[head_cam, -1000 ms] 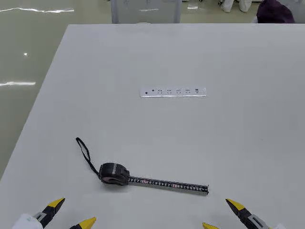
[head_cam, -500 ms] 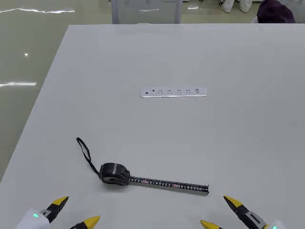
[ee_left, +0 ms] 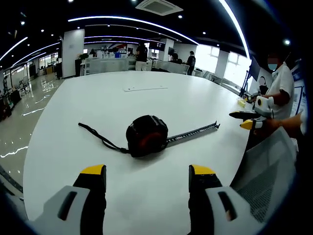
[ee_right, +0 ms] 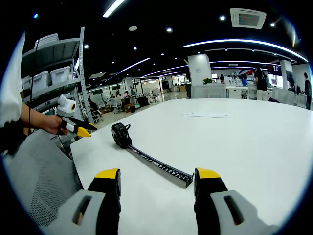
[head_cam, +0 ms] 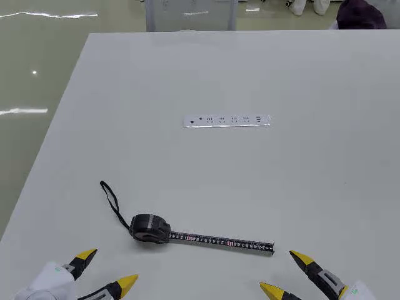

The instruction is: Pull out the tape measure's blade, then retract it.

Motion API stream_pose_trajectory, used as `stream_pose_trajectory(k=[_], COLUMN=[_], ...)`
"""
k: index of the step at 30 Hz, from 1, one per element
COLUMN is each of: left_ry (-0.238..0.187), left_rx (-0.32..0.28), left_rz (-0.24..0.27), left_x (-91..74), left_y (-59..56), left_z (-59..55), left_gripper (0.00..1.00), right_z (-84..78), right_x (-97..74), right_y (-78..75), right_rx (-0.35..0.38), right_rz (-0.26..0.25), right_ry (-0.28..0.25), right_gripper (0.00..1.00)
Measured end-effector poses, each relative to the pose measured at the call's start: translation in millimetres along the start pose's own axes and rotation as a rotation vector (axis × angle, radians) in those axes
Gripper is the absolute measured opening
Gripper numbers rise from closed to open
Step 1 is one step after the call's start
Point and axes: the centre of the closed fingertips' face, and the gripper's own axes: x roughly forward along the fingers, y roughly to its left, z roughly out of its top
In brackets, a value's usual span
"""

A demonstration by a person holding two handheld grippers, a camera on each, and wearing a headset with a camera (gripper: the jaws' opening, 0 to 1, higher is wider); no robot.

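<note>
A black, round-cased tape measure [head_cam: 149,227] lies on a broad white workbench [head_cam: 250,175] close to the near edge. Its dark, marked metal blade [head_cam: 222,242] is drawn out flat to the right, and its thin black loop strap [head_cam: 111,201] trails off to the far left. The yellow-tipped left gripper [head_cam: 107,267] hovers near the case on the near-left, jaws spread wide and empty. The yellow-tipped right gripper [head_cam: 285,273] hangs just beside the blade's hooked end, jaws likewise parted and holding nothing. Neither touches the tool. In the right gripper view, the blade's tip sits between the two jaws, just ahead. A long white power strip [head_cam: 227,120] lies flat mid-table, well apart from the tape measure.
</note>
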Motion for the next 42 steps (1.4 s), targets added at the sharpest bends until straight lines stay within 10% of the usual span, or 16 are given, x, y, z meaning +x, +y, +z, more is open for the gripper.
stream_pose_trajectory(k=[42], left_ry=[-0.006], left_rx=[-0.2], left_rz=[0.128], left_x=[40.3], left_y=[-7.1], left_z=[17.9], left_gripper=[0.76], right_z=[6.8], right_x=[12.6], right_y=[-8.5], right_rx=[-0.005], right_rz=[0.04], right_ry=[-0.013], right_gripper=[0.6])
